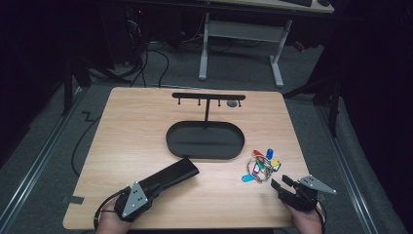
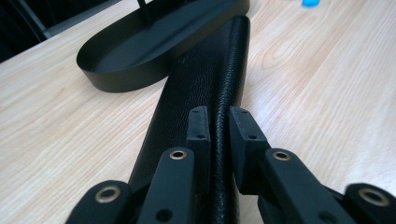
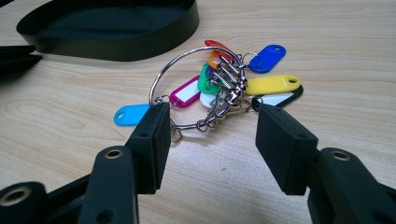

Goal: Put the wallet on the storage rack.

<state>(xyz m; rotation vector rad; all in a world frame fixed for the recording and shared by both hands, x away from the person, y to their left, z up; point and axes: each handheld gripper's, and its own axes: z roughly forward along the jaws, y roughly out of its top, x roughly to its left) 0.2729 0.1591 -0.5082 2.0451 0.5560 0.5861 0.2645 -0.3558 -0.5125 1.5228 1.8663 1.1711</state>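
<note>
High view: left gripper clamps black case, long axis pointing toward tray; right gripper open

Looks like a lab or test room, not a home. Dark surroundings, light-wood tabletop lit from above. Grey carpeted floor with loose black cables running to gear at the back. A white-legged desk stands behind. A metal rail runs along the floor at left.
</note>
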